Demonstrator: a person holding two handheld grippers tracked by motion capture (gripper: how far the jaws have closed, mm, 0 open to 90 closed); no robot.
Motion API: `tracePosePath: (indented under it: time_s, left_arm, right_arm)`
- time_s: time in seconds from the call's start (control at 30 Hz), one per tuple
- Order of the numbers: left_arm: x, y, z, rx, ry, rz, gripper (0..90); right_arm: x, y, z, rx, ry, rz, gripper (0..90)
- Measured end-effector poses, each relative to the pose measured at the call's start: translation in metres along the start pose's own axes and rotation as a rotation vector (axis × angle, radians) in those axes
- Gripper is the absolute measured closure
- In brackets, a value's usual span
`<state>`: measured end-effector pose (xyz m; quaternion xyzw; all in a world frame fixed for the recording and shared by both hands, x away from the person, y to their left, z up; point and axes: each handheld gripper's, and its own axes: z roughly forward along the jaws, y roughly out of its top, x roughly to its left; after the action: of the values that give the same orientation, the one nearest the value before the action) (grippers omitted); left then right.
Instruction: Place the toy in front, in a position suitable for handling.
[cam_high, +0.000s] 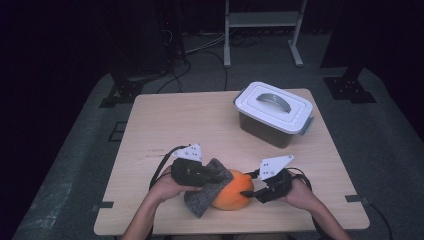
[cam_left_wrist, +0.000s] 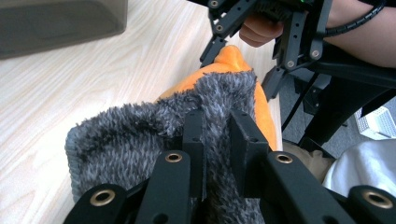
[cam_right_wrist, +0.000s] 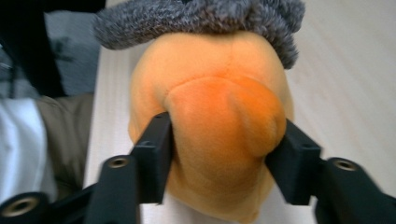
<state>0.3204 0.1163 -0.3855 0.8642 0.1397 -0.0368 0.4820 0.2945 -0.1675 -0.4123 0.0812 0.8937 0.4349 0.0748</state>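
Observation:
An orange plush toy lies near the table's front edge, partly draped by a grey fuzzy cloth. My left gripper is shut on a fold of that cloth, which covers the toy's left side and top. From the right, my right gripper pinches a bulge of the orange toy; both pads press into the plush. In the left gripper view the toy's orange tip pokes out beyond the cloth, with the right gripper's black fingers around it.
A dark plastic box with a white handled lid stands at the table's back right. Bare wood table stretches across the middle and left. A person's hands hold both grippers at the front edge.

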Motion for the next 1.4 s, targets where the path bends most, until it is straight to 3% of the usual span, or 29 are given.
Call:
tracePosePath:
  time_s: [0.1,0.2,0.27,0.4,0.53,0.6,0.73,0.77,0.83,0.93,1.0,1.1,1.4]
  left_arm:
    - [0.000,0.005,-0.002,-0.005,0.003,0.013,77.5]
    - [-0.002,0.010,0.001,0.008,0.010,0.026,77.4]
    - [-0.003,0.011,0.003,0.017,0.028,0.029,77.4]
    - [-0.006,0.006,0.005,0.017,0.017,0.041,77.5]
    - [-0.013,0.005,0.006,0.024,-0.001,0.066,77.4]
    - [-0.016,0.007,0.006,0.028,0.004,0.075,77.4]
    - [-0.016,0.012,0.004,0.018,0.021,0.083,77.5]
    - [-0.015,0.018,0.001,-0.018,0.013,0.080,77.5]
    - [-0.017,0.026,0.001,-0.038,0.007,0.092,77.5]
    - [-0.020,0.033,0.009,-0.006,0.010,0.117,77.5]
    - [-0.018,0.031,0.015,0.027,0.013,0.116,77.4]
    - [-0.012,0.025,0.018,0.015,0.000,0.084,77.5]
    - [0.000,0.007,0.001,0.022,0.041,0.030,77.3]
  right_arm:
    - [0.002,0.002,-0.001,-0.010,-0.038,-0.038,50.6]
    - [0.001,0.002,0.000,-0.023,-0.041,-0.040,50.5]
    - [-0.002,0.002,0.001,-0.016,-0.033,0.001,43.8]
    - [-0.008,-0.001,-0.001,-0.005,0.041,0.125,30.7]
    - [-0.007,-0.002,-0.003,-0.009,0.089,0.162,30.2]
    - [-0.005,-0.002,0.001,0.004,0.084,0.153,37.1]
    - [-0.002,0.003,0.000,-0.001,0.026,0.063,53.2]
    - [-0.001,0.005,-0.001,-0.015,0.015,0.043,54.3]
    - [0.003,0.009,0.001,-0.031,0.006,0.000,54.6]
    - [0.009,0.013,0.005,-0.022,0.003,-0.056,54.6]
    - [0.008,0.012,0.004,-0.015,0.000,-0.064,54.8]
    - [0.007,0.006,0.002,-0.012,0.002,-0.064,55.1]
    - [-0.003,-0.004,-0.006,-0.002,0.008,-0.041,54.6]
